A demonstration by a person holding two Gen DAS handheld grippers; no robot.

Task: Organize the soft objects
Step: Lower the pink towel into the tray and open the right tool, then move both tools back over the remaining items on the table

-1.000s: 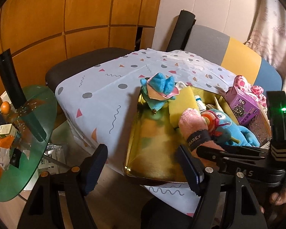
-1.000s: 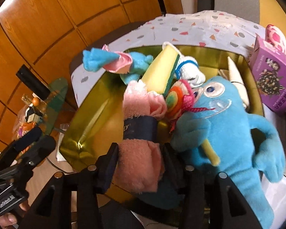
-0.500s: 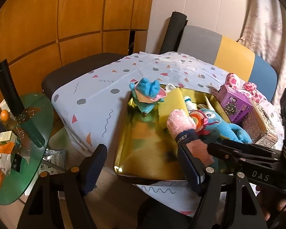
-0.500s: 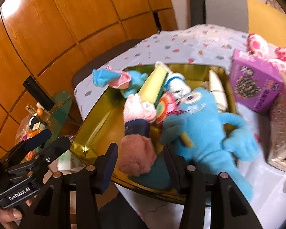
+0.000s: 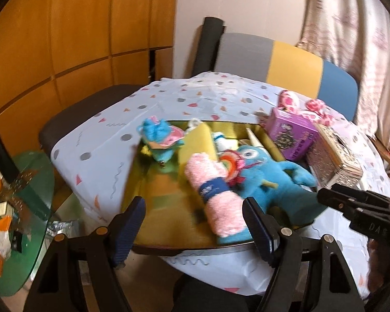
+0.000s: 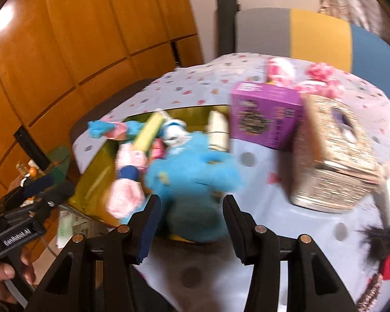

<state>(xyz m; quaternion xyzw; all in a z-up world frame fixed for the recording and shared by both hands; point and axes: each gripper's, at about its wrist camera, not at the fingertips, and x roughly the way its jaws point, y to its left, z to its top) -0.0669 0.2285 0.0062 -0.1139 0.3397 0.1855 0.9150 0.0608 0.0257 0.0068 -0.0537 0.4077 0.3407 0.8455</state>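
A gold tray [image 5: 158, 221] on the patterned tablecloth holds a rolled pink towel [image 5: 215, 197] with a navy band, a blue plush monster [image 5: 262, 179], a yellow sponge [image 5: 196, 143] and a small blue-and-pink plush [image 5: 161, 137]. My left gripper [image 5: 195, 230] is open and empty at the tray's near edge. My right gripper [image 6: 191, 225] is open and empty, pulled back just in front of the blue plush monster [image 6: 192, 171]; the pink towel [image 6: 126, 182] lies free in the tray [image 6: 91, 182]. The right wrist view is blurred.
A purple box [image 5: 292, 136], a glittery box [image 5: 332, 161] and pink plush pieces [image 5: 306, 106] stand right of the tray. A green glass side table [image 5: 18, 208] with clutter is at the left. A dark and red fuzzy item [image 6: 384, 244] lies near the table's right edge.
My right gripper has let go of the pink towel, opened and drawn back and to the right. The towel now lies in the tray. My left gripper has also pulled back slightly.
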